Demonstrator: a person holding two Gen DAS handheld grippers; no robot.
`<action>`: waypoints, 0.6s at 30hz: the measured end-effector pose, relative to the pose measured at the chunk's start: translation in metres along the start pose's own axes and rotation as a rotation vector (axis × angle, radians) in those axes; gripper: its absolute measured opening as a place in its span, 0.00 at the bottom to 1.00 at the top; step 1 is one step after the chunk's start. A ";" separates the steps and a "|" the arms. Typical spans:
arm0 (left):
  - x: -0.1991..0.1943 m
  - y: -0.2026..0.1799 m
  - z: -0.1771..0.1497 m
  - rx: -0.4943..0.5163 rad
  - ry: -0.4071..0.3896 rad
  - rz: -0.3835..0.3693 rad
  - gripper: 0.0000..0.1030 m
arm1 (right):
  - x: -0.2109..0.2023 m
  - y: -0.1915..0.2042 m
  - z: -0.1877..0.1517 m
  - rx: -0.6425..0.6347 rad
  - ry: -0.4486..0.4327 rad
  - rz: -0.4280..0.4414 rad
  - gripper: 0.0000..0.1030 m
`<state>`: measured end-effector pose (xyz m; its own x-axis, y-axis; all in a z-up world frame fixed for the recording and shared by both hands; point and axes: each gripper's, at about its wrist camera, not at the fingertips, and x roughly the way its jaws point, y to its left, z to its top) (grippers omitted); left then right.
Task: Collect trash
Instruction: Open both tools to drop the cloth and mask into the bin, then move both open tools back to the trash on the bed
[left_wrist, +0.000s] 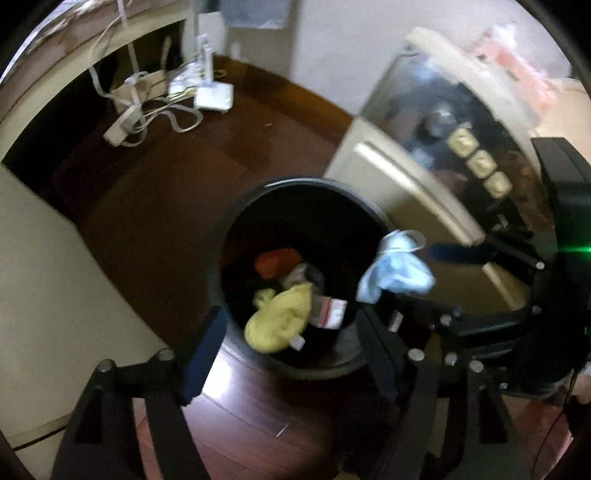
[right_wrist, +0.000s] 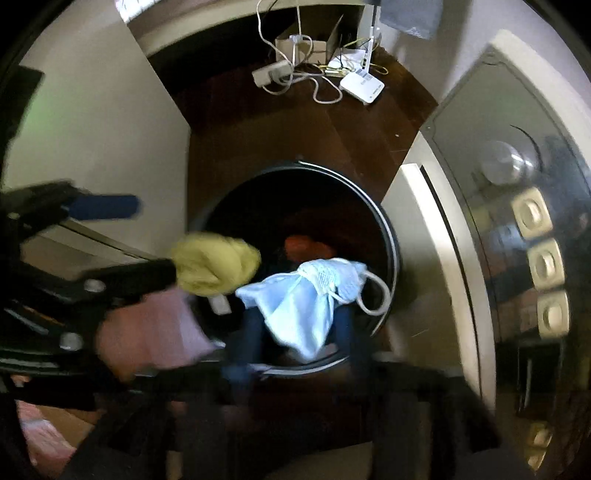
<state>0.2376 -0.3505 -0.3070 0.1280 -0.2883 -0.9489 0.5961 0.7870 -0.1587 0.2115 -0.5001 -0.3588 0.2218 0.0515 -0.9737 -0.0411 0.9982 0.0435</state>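
Waste bin, black, round and open-topped (left_wrist: 295, 182), standing on a dark wooden floor (left_wrist: 166, 184) and seen from above by both wrist cameras. The left gripper (left_wrist: 291, 332) points down over the bin's mouth, its jaws wide. A crumpled yellow cloth-like wad (left_wrist: 280, 321) lies between them without being pressed; in the right wrist view it sits just off the tip of one finger. The right gripper (right_wrist: 299, 328) is beside it, jaws likewise parted. A pale blue face mask with a white ear loop (right_wrist: 306, 306) hangs loose between them over the bin's near rim (motion blur hides whether a pad touches it). An orange lump (left_wrist: 277, 260) and a red-and-white packet (left_wrist: 332, 312) are inside the bin. A white router with tangled cables (right_wrist: 362, 86) lies well apart on the floor.
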 end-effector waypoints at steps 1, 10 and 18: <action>-0.001 0.003 -0.002 -0.012 0.001 0.013 0.72 | 0.004 0.000 0.001 0.000 0.011 -0.006 0.69; -0.029 0.002 -0.019 -0.012 -0.037 0.076 0.82 | -0.022 0.007 -0.001 0.032 -0.018 -0.035 0.96; -0.052 0.005 -0.025 -0.019 -0.072 0.088 0.83 | -0.051 0.008 -0.010 0.045 -0.052 -0.056 1.00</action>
<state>0.2146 -0.3182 -0.2651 0.2358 -0.2556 -0.9376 0.5649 0.8211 -0.0818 0.1906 -0.4953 -0.3114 0.2730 -0.0046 -0.9620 0.0167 0.9999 0.0000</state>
